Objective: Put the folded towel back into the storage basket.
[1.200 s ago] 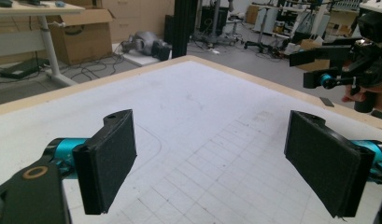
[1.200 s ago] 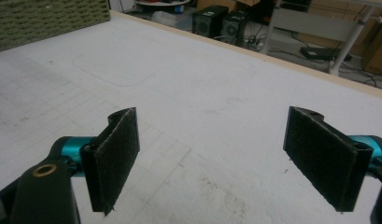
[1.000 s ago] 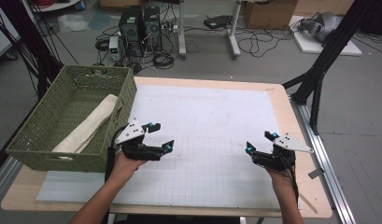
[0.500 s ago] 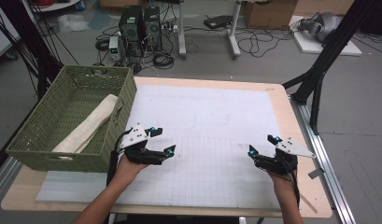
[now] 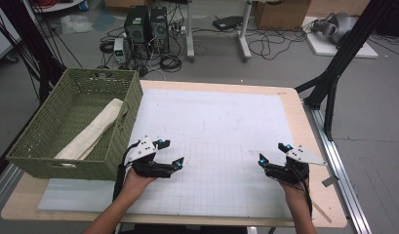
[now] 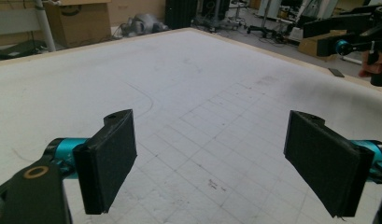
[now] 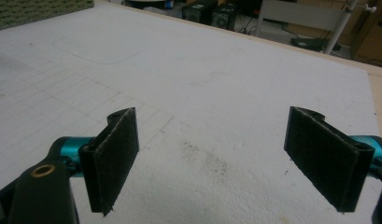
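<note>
Left gripper [image 5: 170, 152] and right gripper [image 5: 273, 153] — jaws spread wide, empty (above the bench mat [image 5: 211, 122]) — both right of the green basket [image 5: 75, 122].

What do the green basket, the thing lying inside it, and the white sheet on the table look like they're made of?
The green basket looks like woven wicker or plastic weave, matte, judging by its ribbed, plaited walls. The cream roll lying in it seems to be soft cloth, since it sags and creases. The white sheet looks like a thin matte mat printed with a faint grid, smudged in places.

Woven green basket [image 5: 50, 129], pale cloth roll [image 5: 92, 131], matt white mat [image 5: 211, 122], wooden table [image 5: 314, 146]
</note>
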Available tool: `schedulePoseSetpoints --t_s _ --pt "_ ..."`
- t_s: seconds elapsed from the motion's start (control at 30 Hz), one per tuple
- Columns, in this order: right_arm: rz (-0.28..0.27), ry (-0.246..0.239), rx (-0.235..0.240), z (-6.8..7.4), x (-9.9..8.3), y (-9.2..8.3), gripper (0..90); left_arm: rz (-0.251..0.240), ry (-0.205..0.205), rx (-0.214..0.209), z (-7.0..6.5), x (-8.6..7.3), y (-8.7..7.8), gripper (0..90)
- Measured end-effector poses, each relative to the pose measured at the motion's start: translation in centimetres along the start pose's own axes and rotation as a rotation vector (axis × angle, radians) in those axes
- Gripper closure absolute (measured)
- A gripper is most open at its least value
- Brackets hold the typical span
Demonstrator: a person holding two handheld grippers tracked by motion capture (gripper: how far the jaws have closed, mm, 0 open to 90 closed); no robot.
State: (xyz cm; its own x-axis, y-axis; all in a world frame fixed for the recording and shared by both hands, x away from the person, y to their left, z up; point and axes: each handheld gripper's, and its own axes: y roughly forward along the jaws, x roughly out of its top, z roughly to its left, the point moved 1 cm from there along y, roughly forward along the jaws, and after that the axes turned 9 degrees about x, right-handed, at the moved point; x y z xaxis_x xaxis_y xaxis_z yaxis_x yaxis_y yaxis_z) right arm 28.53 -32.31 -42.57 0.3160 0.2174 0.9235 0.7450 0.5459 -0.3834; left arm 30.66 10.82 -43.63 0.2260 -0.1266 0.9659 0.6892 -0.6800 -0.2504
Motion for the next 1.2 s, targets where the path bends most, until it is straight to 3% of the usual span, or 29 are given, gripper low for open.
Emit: schedulePoseSetpoints --t_s 0.6,1.2 --pt "0.006 -0.022 -0.002 0.8 0.4 0.2 16.9 -0.029 -0.040 0.057 1.4 0.0 -1.4 17.2" --pt "0.008 -0.012 -0.011 0.8 0.5 0.3 16.9 -0.031 -0.036 0.059 1.3 0.0 -1.6 17.2"
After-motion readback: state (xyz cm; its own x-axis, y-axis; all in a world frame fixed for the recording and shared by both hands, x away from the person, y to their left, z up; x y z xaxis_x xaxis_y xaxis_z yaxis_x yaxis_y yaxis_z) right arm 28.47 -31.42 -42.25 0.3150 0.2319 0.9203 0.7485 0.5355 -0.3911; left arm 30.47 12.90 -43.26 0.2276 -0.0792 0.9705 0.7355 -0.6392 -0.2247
